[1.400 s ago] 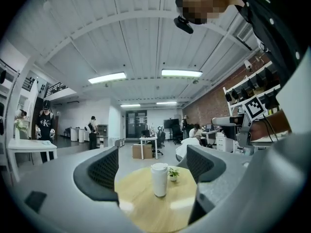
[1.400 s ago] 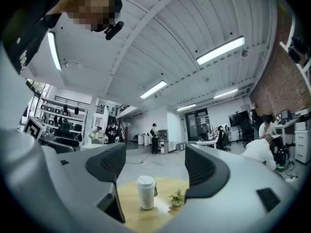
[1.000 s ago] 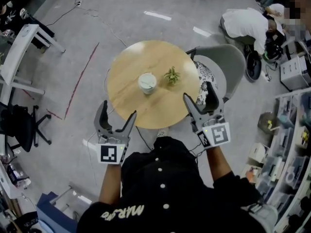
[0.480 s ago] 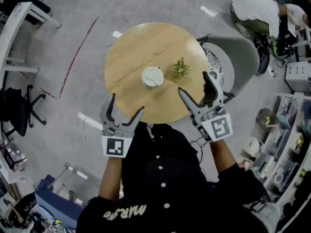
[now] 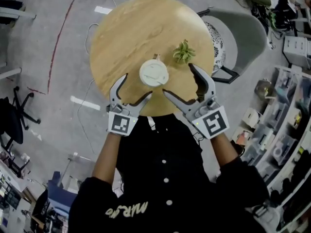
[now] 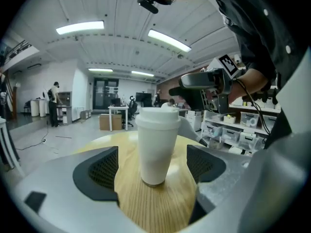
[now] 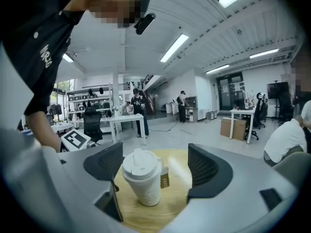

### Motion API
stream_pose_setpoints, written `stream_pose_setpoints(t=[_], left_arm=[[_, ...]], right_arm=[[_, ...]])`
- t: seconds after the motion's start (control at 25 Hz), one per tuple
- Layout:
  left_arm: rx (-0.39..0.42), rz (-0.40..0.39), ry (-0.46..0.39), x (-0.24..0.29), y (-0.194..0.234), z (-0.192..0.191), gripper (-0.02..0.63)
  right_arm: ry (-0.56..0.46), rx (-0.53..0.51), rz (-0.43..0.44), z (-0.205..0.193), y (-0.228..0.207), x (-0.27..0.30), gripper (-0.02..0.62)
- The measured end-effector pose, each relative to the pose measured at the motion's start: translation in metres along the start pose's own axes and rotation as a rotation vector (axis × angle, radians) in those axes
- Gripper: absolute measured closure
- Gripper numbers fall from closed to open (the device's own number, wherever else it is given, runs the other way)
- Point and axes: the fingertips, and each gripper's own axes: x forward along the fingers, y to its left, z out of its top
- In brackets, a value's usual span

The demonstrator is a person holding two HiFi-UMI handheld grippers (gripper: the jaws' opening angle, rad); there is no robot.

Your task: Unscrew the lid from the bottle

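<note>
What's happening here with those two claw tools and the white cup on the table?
A person holds a two-jaw gripper in each hand at a round wooden table. The left gripper and right gripper are open, aimed at a white lidded cup standing upright just ahead of them, untouched, lid on. The right gripper's jaws have just been opening, nothing between them. A small plant sits nearby.

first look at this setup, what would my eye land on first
A white lidded cup stands on a round wooden table, toward the person's side, with a small plant beside it. The left gripper and right gripper flank the cup, both open and touching nothing. The right one's jaws have just been opening further, with the cup just ahead of them.
</note>
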Motion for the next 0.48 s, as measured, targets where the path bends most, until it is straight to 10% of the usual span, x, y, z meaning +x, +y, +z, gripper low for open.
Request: stream_pose_setpoints(t=[0.48], left_arm=[[0.198,-0.184,0.024,0.088,-0.006,-0.052,0.184]], right_arm=[[0.021,-0.039,0.171,-0.055,0.022,0.047,0.150]])
